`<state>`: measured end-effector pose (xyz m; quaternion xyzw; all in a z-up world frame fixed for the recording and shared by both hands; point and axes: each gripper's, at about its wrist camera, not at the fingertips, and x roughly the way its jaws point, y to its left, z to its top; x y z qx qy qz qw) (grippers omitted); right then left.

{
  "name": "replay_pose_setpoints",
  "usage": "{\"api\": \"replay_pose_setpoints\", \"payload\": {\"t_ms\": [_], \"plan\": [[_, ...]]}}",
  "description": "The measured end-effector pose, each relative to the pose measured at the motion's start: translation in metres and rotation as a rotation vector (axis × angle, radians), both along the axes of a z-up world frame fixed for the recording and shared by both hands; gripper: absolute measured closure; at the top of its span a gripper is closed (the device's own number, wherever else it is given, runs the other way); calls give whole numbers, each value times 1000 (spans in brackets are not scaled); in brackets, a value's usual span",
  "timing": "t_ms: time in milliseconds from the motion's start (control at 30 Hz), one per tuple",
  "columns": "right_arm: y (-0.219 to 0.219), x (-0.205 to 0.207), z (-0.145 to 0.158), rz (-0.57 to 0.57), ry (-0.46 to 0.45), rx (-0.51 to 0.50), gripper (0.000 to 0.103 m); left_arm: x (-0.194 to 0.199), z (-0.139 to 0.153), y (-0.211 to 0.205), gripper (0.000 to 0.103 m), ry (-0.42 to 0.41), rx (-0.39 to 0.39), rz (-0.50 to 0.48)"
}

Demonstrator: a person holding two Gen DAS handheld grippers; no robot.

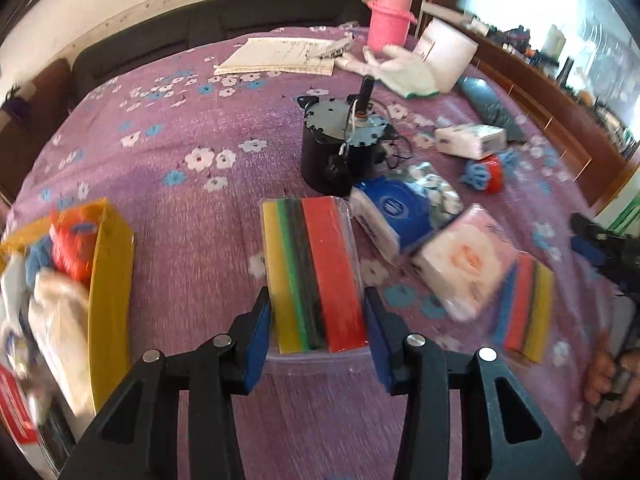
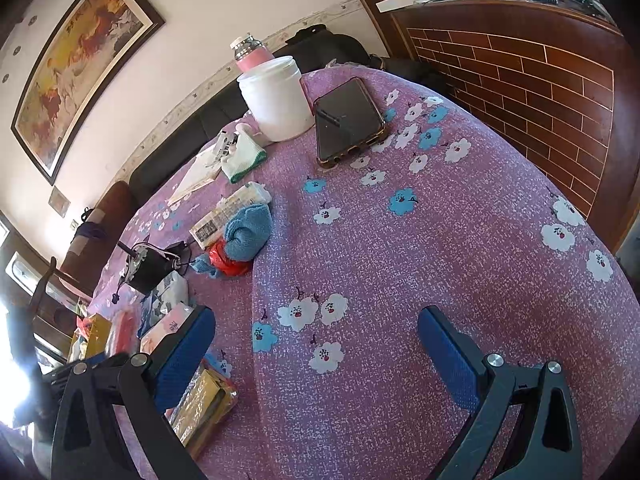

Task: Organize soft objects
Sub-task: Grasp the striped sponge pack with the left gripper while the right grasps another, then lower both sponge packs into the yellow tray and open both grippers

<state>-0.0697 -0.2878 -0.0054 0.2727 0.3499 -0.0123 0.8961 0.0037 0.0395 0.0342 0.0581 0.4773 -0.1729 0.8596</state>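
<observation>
Left gripper (image 1: 318, 330) jaws narrowed onto a clear-wrapped sponge pack (image 1: 314, 272), blue pads touching both long sides; its near end lies between the fingers on the purple floral tablecloth (image 1: 168, 128). Right gripper (image 2: 316, 344) jaws wide apart over bare cloth, holding nothing. Yellow box (image 1: 110, 280) at left frame edge is motion-blurred and cut off, contents unclear. Second sponge pack (image 1: 526, 308) and pink tissue pack (image 1: 466, 262) are smeared. A hand (image 1: 604, 376) is partly cropped at right.
</observation>
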Motion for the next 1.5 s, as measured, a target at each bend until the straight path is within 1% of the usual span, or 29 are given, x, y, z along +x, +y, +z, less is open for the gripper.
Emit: {"api": "replay_pose_setpoints", "payload": {"t_ms": [67, 133, 233, 333, 400, 467, 533, 567, 600, 633, 667, 733, 767, 800, 900, 967, 1067, 1167, 1233, 1333, 1467, 1500], "plan": [[1, 2, 1, 10, 16, -14, 1, -15, 8, 9, 61, -7, -51, 6], [7, 2, 4, 59, 59, -41, 1, -31, 18, 19, 61, -22, -94, 8], [21, -10, 13, 149, 77, 9, 1, -58, 34, 35, 61, -53, -153, 18], [51, -18, 18, 228, 124, 8, 1, -81, 44, 53, 61, -70, -211, 33], [76, -17, 17, 271, 162, -32, 1, -91, 49, 64, 60, -87, -234, 47], [97, -12, 16, 275, 188, -94, 2, -102, 54, 76, 60, -107, -247, 63], [114, -1, 13, 254, 229, -163, 6, -112, 59, 88, 60, -129, -254, 82], [119, 6, 10, 248, 246, -182, 11, -117, 62, 96, 60, -140, -258, 94], [126, 14, 7, 236, 268, -214, 13, -120, 63, 102, 60, -146, -261, 103], [132, 18, 6, 215, 269, -270, 14, -125, 65, 112, 60, -153, -264, 121], [139, 22, 4, 199, 278, -334, 17, -128, 65, 120, 60, -157, -267, 133], [147, 24, 3, 162, 270, -442, 31, -135, 66, 140, 60, -163, -274, 170], [149, 23, 4, 164, 252, -455, 43, -139, 67, 152, 60, -165, -278, 194], [149, 19, 4, 173, 249, -452, 47, -143, 67, 165, 60, -166, -282, 220], [144, 5, 6, 190, 249, -430, 54, -151, 64, 201, 60, -162, -290, 295], [137, -6, 8, 192, 250, -393, 56, -156, 60, 222, 60, -159, -285, 340], [125, -24, 12, 204, 231, -290, 56, -158, 49, 250, 60, -138, -271, 402], [127, -36, 23, 229, 193, -255, 56, -153, 35, 272, 60, -99, -265, 464], [139, -39, 31, 268, 169, -241, 56, -146, 26, 284, 60, -66, -267, 496], [166, -38, 39, 336, 144, -245, 56, -132, 16, 296, 60, -32, -245, 530], [212, -35, 49, 436, 111, -250, 56, -109, 10, 311, 59, -3, -168, 589], [226, -33, 52, 466, 102, -250, 55, -104, 9, 313, 56, 9, -157, 595]]}}
